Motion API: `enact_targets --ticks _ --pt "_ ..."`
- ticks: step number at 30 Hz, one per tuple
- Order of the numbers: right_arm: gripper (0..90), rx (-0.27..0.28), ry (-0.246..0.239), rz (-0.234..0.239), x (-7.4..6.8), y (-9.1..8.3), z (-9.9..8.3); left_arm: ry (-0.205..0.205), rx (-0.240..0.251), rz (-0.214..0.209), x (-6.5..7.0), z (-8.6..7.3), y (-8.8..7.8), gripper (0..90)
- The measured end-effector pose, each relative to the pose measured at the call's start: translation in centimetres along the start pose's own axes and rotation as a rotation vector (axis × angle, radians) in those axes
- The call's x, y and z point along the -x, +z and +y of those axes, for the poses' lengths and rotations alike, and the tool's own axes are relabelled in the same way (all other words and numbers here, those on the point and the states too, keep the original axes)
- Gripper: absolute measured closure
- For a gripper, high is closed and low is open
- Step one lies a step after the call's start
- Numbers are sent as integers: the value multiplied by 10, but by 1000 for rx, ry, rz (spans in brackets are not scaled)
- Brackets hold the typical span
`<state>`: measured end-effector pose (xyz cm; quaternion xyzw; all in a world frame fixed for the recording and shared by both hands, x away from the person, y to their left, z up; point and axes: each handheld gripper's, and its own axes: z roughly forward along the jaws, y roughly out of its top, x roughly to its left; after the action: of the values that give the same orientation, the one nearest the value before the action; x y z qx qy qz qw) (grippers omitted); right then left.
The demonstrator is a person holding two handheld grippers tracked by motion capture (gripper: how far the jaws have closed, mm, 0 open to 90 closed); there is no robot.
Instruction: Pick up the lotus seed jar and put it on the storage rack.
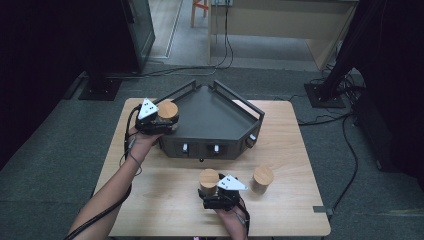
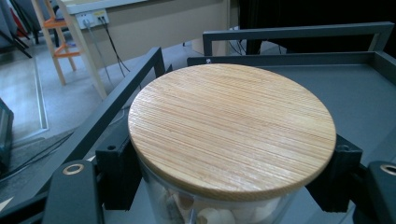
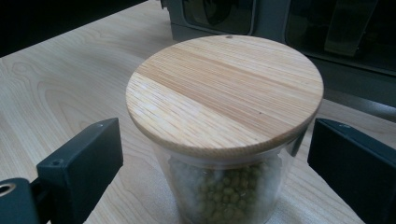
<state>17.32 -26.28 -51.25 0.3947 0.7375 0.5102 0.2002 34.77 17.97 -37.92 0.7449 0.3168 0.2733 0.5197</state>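
A glass jar with a round wooden lid (image 1: 168, 108) (image 2: 232, 128) and pale contents is at the left corner of the dark grey tray (image 1: 215, 117) (image 2: 355, 93), just inside its left rail. My left gripper (image 1: 159, 121) (image 2: 226, 173) is shut on it, both black pads pressing the glass under the lid. Whether the jar rests on the tray floor is hidden. A second lidded jar (image 1: 209, 179) (image 3: 224, 93), holding green peas, stands on the wooden table (image 1: 165, 195) in front of the tray. My right gripper (image 1: 212, 194) (image 3: 217, 172) is open around it, with a gap on each side.
A third lidded jar (image 1: 262, 179) stands on the table to the right of the right gripper. The tray's front wall (image 1: 200, 148) (image 3: 280, 18) carries small knobs. Cables and black stand bases (image 1: 100, 89) lie on the floor around the table.
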Motion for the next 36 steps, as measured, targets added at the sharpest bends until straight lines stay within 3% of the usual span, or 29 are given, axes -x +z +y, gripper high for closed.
enact_targets --ticks 15,36 --pt "31 2 -4 -1 0 0 0 -14 -16 15 -2 -7 11 248" --pt "31 2 -1 -3 0 -1 -1 -84 4 -1 -13 -15 13 247"
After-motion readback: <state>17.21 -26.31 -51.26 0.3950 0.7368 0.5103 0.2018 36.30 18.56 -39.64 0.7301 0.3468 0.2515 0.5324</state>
